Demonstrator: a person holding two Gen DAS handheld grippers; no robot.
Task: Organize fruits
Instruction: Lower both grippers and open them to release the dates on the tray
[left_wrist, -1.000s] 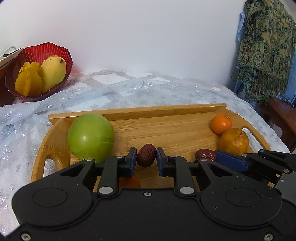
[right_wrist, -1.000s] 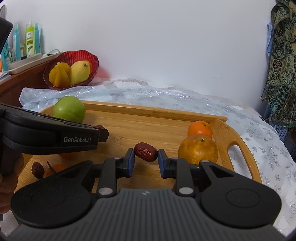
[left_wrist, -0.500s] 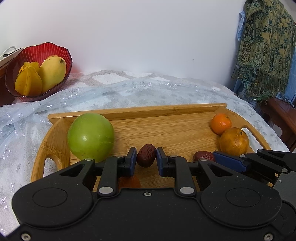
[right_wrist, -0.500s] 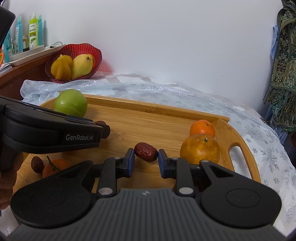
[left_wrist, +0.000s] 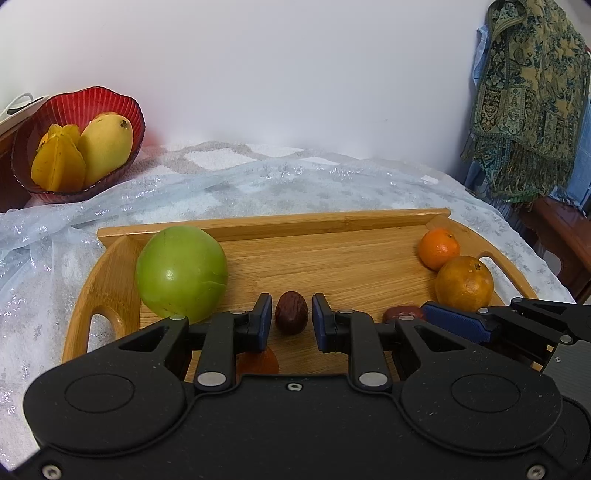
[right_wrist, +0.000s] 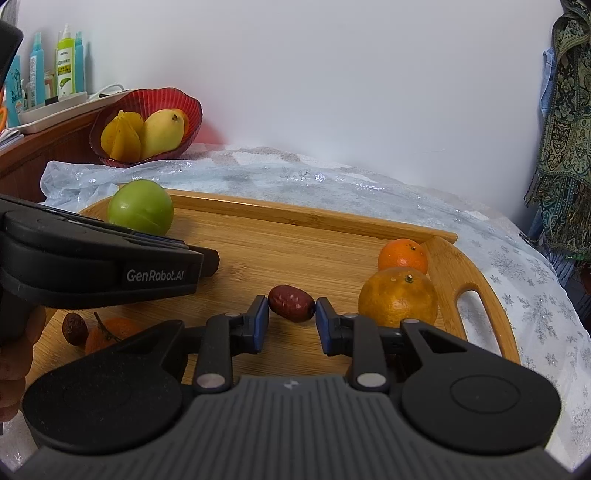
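Over the wooden tray, the left gripper and right gripper each straddle a red date, fingers spread.

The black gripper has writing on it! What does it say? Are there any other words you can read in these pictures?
"GenRobot.AI": white letters on the side of the left gripper, seen from the right wrist camera.
Labels on the bottles on the shelf: too small and blurred to read.
No other readable text.

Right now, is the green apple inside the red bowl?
No, the green apple sits on the wooden tray; the red bowl holds a mango and starfruit.
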